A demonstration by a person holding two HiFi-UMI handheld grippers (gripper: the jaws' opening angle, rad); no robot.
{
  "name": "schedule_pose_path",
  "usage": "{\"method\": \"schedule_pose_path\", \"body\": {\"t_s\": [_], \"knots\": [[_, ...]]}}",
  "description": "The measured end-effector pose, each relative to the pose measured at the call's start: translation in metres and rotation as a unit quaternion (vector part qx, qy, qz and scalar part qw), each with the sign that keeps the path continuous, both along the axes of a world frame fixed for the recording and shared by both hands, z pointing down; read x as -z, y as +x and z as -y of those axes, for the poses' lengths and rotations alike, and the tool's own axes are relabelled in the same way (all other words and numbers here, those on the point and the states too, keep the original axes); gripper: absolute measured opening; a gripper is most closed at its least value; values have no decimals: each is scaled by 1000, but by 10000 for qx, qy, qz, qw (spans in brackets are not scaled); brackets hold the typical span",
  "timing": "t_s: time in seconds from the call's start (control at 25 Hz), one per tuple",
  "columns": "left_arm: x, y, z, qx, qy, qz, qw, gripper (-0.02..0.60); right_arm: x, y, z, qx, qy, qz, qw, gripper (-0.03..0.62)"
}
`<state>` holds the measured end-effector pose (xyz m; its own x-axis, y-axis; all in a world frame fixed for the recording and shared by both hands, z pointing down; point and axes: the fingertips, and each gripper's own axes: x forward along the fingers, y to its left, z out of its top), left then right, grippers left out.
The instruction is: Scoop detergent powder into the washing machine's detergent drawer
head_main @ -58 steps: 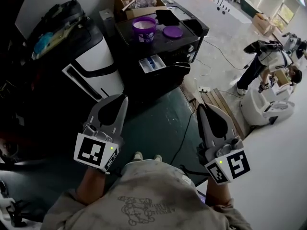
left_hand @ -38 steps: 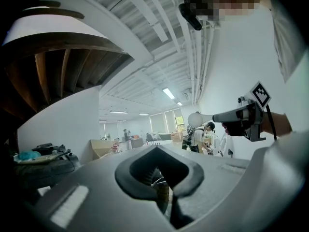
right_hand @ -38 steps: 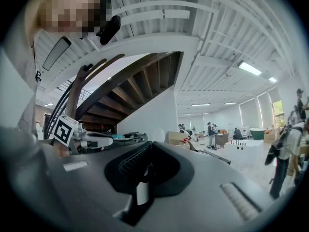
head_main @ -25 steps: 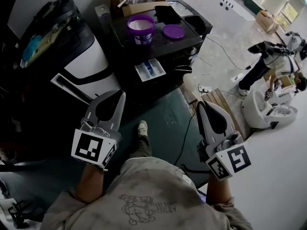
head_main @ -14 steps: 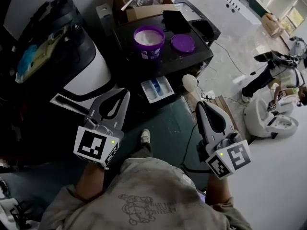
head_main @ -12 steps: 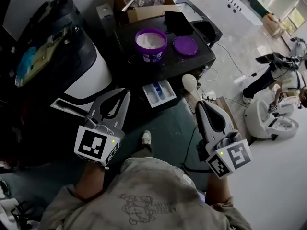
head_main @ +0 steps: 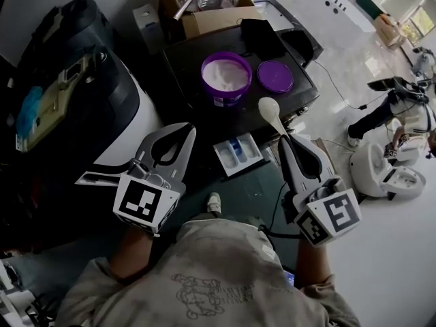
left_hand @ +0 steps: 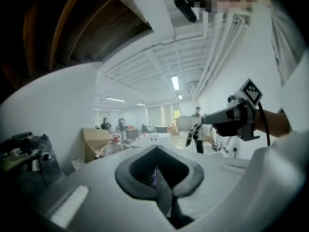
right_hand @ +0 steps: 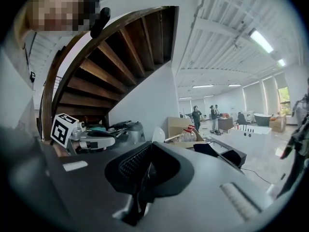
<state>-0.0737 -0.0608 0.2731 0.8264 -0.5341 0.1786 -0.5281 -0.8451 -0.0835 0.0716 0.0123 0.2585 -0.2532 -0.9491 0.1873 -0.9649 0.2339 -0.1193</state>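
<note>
A purple tub point(head_main: 226, 78) of white detergent powder stands open on the black washing machine point(head_main: 187, 63), with its purple lid point(head_main: 275, 75) lying to the right. Below the machine's front edge, the white detergent drawer point(head_main: 238, 153) is pulled out. My right gripper point(head_main: 285, 139) is shut on the handle of a white spoon point(head_main: 268, 107), whose bowl hovers near the machine's front edge, right of the tub. In the right gripper view the spoon point(right_hand: 158, 134) pokes up past the jaws. My left gripper point(head_main: 188, 129) is shut and holds nothing, left of the drawer.
A cardboard box point(head_main: 204, 9) holding a plastic bottle sits behind the machine. A black cloth point(head_main: 262, 36) lies on the machine's back right. A black-and-white appliance point(head_main: 102, 94) stands at the left. A person point(head_main: 395, 101) bends over a white basin point(head_main: 388, 172) at the far right.
I have stepped closer to the washing machine, which now sits lower and larger in the head view. The spoon in my right gripper now reaches the machine's front edge beside the tub.
</note>
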Motion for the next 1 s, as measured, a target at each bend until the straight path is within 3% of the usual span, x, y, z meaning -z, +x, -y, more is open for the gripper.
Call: {"method": "schedule_pose_path", "body": {"t_s": [0.56,1.0], "knots": [[-2,0,21,-239,69,-126,9996,0,-9,-7,32,32,-249,-242,9994,31],[-3,9,36,78,78,-63,9999,0,-12,9,59,362,-299,-290,9985,31]]}}
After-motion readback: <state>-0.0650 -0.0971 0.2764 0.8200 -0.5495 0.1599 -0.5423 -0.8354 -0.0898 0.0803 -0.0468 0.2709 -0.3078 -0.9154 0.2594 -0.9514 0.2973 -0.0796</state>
